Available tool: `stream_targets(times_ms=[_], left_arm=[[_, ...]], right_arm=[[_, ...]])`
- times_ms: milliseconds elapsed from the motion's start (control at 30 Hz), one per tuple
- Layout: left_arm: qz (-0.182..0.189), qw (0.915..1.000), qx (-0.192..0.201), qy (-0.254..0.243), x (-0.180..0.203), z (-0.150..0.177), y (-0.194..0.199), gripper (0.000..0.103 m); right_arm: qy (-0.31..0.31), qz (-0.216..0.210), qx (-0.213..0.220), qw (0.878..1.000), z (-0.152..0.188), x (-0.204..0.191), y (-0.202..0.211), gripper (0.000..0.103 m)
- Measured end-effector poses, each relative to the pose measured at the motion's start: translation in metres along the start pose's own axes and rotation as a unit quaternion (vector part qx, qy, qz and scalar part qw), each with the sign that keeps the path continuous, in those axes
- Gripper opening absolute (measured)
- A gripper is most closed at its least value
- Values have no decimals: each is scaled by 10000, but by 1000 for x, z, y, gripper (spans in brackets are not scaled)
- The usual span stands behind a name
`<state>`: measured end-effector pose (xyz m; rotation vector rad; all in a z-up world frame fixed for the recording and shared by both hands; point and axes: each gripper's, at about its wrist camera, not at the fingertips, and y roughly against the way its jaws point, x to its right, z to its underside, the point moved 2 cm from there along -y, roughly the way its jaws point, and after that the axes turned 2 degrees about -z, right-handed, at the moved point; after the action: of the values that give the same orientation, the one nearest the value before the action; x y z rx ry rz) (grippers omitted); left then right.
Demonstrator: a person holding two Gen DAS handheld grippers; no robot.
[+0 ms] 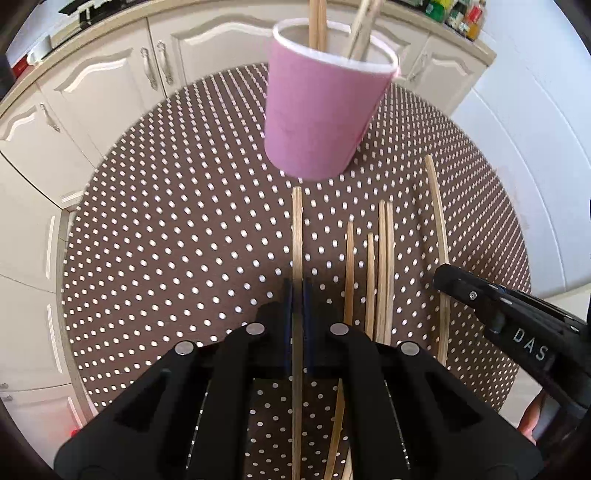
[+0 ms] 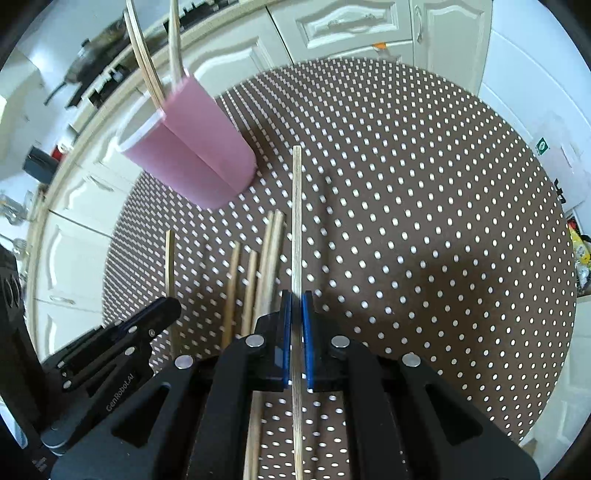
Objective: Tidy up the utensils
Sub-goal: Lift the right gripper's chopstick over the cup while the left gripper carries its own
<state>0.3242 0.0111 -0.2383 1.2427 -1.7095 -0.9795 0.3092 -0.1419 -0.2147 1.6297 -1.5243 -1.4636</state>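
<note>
A pink paper cup stands on the far part of the round table, with several wooden sticks upright in it. My left gripper is shut on a flat wooden stick that points toward the cup. My right gripper is shut on another flat wooden stick. In the left wrist view the right gripper sits to the right with its curved-looking stick. In the right wrist view the left gripper appears at the left with its stick. Several chopsticks lie between the two grippers.
The table wears a brown cloth with white dots. Cream kitchen cabinets curve behind it. Bottles stand on the counter at the back right, and a white wall or door is close to the table's right edge.
</note>
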Motion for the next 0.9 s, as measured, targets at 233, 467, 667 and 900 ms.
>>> stream_targets(times_ms=[233,467,667,900], left_arm=[[52,9989,464,67,0,-12,37,6],[28,9962,865,61,6,-29,70,6],[-5,9930,1177,50,13,-41,93,6],[-29,9880,1545,-17,18,-66,120,6]], right_arm=[[-56,-290,557,9980,-22,-3,37,5],[-8,-455,1099,9929,-32,-17,70,5],[25,-614,1509,9866,-43,-23,96,5],[87,-709,1900,9792,-65,-32,116,5]])
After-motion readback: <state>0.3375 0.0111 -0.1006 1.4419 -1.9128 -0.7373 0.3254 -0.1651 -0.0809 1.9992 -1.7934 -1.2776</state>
